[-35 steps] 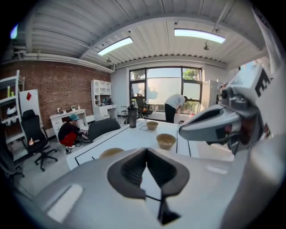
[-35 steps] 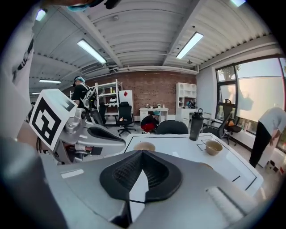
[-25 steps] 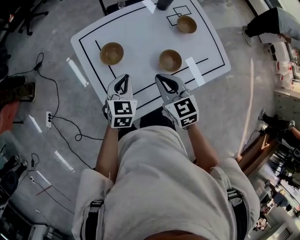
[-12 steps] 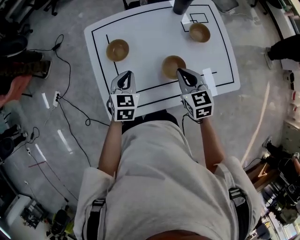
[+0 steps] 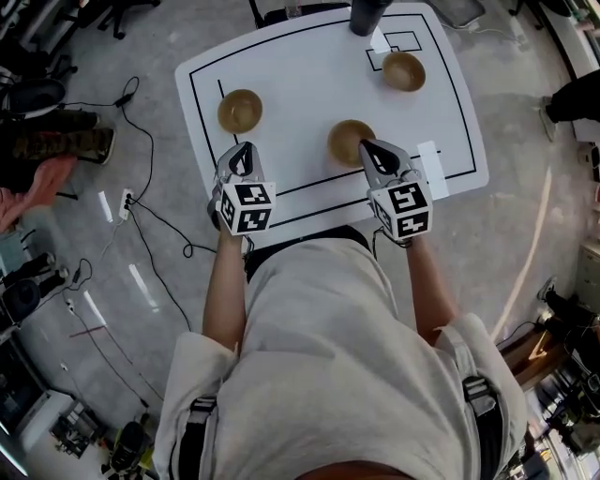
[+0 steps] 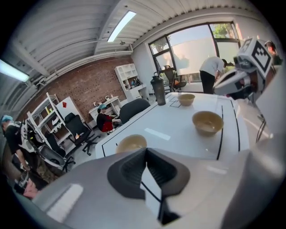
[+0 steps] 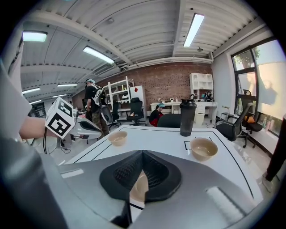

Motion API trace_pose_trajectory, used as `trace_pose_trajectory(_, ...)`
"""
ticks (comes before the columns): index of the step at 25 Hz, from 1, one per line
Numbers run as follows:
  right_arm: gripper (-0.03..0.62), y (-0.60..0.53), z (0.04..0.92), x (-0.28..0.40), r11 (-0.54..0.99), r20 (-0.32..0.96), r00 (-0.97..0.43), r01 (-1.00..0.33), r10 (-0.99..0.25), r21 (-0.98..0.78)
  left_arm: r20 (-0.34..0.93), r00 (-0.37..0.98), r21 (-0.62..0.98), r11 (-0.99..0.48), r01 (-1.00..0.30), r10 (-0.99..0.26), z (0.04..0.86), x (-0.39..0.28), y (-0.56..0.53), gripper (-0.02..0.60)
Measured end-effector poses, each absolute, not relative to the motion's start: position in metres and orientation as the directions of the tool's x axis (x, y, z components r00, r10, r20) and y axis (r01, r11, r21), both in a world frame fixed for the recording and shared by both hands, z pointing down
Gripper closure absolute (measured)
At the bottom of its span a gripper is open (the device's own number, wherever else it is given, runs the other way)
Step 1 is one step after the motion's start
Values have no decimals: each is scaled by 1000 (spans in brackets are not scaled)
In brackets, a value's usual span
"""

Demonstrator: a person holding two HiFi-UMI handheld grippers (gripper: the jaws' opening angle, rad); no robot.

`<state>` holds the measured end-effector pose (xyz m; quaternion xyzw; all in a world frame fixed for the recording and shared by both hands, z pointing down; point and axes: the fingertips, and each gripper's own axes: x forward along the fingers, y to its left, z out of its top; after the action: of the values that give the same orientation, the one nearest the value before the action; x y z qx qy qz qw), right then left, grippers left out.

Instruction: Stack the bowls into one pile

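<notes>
— What are they working on?
— A white table (image 5: 309, 84) marked with black lines, standing on a grey concrete floor (image 5: 525, 141). Cables (image 5: 150, 202) trail across the left of the head view. Three tan bowls sit well apart on it: the left bowl (image 5: 240, 111), the middle bowl (image 5: 349, 141), and the far bowl (image 5: 403, 70) at upper right, near a dark bottle (image 5: 366, 13) at the top edge.
— Do the gripper views add anything?
— The room. The right gripper view shows a brick wall (image 7: 165, 85), white shelves (image 7: 199, 85) and ceiling strip lights (image 7: 193, 29). The left gripper view shows big windows (image 6: 196, 44) with a person (image 6: 210, 74) bent over before them. The head view shows none of that, only the layout from above.
— And the tongs?
— The left gripper (image 5: 243, 148) hovers at the near table edge, below the left bowl, its tips together on nothing. The right gripper (image 5: 366, 145) also has its tips together, just beside the middle bowl's right rim. The bowl shows through the slit behind the tips but isn't clamped, and I cannot tell whether they touch.
</notes>
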<state>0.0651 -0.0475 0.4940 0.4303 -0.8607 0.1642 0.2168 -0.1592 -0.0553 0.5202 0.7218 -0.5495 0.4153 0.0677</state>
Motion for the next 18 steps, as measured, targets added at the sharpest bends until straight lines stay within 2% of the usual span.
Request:
trace_pose_trajectory(15,595,-34,501,96,480,523,-482,-864,-703,-151,756,-40,-507,-545,-668,-654,573,-157,-87,577)
trace_pose_trajectory(18,595,-34,503,97,474,526,-479,-866,-702,-156,767,-64,-516,-556,-652,-638,581,-161,-88,508)
